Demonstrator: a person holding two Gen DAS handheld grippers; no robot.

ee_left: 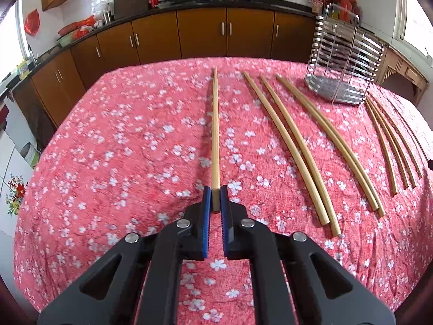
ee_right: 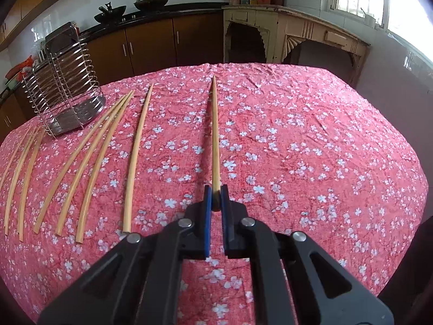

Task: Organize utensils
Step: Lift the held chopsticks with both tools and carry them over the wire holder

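My left gripper (ee_left: 215, 193) is shut on the thick end of a bamboo chopstick (ee_left: 215, 130) that points straight ahead, just above the red floral tablecloth (ee_left: 121, 135). My right gripper (ee_right: 215, 193) is shut on another bamboo chopstick (ee_right: 215, 135), also pointing ahead above the cloth. Several more chopsticks lie in rows on the cloth, right of the left gripper (ee_left: 295, 146) and left of the right gripper (ee_right: 135, 157). A steel wire utensil holder (ee_left: 343, 62) stands upright at the back; it also shows in the right wrist view (ee_right: 65, 86).
Brown kitchen cabinets (ee_left: 203, 32) under a dark counter with woks run behind the table. A pale wooden side table (ee_right: 292, 32) stands at the back right, under a window. The table's edge curves around on all sides.
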